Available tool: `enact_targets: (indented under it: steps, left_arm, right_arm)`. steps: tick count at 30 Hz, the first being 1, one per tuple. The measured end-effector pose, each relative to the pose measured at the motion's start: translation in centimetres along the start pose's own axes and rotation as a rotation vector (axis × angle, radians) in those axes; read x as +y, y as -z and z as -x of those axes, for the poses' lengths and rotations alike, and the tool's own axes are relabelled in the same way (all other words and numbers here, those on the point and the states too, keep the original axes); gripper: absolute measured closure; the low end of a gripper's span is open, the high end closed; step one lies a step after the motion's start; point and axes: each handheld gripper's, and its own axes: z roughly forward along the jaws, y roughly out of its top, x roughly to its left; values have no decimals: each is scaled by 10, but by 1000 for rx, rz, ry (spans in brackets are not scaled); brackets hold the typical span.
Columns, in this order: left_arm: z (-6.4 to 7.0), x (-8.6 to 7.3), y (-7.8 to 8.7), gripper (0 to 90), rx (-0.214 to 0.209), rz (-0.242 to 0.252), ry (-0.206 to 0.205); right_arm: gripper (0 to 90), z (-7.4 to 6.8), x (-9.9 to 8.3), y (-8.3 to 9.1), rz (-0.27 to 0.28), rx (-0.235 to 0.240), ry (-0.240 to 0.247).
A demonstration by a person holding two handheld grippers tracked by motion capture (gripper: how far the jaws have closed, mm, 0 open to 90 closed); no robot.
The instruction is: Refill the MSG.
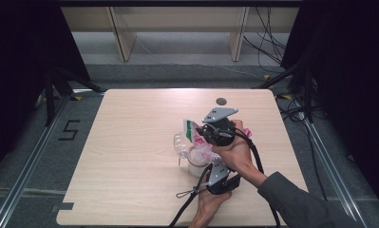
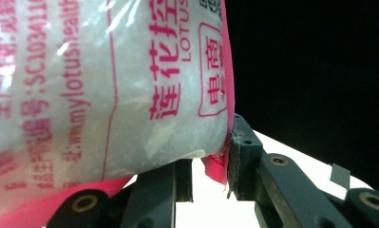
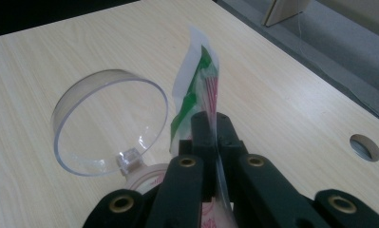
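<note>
Where the person's forearms come in at the near edge of the tabletop (image 1: pixel 130 180), the left gripper (image 1: pixel 219 178) sits closest, its fingers (image 2: pixel 241 156) clenched on the lower pink corner of a plastic bag (image 1: pixel 199 137) of white granules. Just beyond it stands a white container (image 1: pixel 196 164) with its clear hinged lid (image 3: pixel 108 123) flipped open, the bag held right over it. Farther on, the right gripper (image 1: pixel 215 130) has its fingers (image 3: pixel 201 137) pinched tight on the bag's green-and-white top edge (image 3: pixel 196 90). Near the far edge, a round cable hole (image 1: pixel 221 101) is set in the wood.
</note>
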Motion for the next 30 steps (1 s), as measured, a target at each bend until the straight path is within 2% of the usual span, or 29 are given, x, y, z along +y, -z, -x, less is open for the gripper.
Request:
enact_targets:
  steps: [2, 8, 13, 15, 20, 21, 24, 27, 29, 30]
  left_arm:
    - [0, 1, 0, 743, -2, 1, 1]
    - [0, 1, 0, 743, 0, 0, -3]
    - [1, 2, 1, 743, -2, 5, 1]
    - [1, 3, 1, 743, -2, 4, 0]
    - [1, 5, 1, 743, -3, 11, 1]
    - [1, 5, 1, 744, -3, 10, 0]
    - [1, 5, 1, 743, -6, 15, -3]
    - [1, 6, 1, 743, -5, 22, 4]
    - [1, 6, 1, 743, -4, 22, 4]
    - [0, 7, 1, 743, -5, 22, 4]
  right_arm:
    - [900, -1, 0, 1, -7, 4, -3]
    - [900, 1, 1, 0, -5, 10, 31]
    - [900, 0, 2, 1, 2, -7, 33]
    - [900, 0, 2, 1, -4, -4, 5]
    - [900, -1, 5, 0, -7, -1, 17]
    - [900, 0, 5, 1, -17, 1, 4]
    - [900, -2, 5, -1, -22, -16, 16]
    - [900, 0, 6, -3, -30, 1, 40]
    - [900, -2, 7, -3, -35, -3, 13]
    - [900, -2, 7, -4, -25, -11, 23]
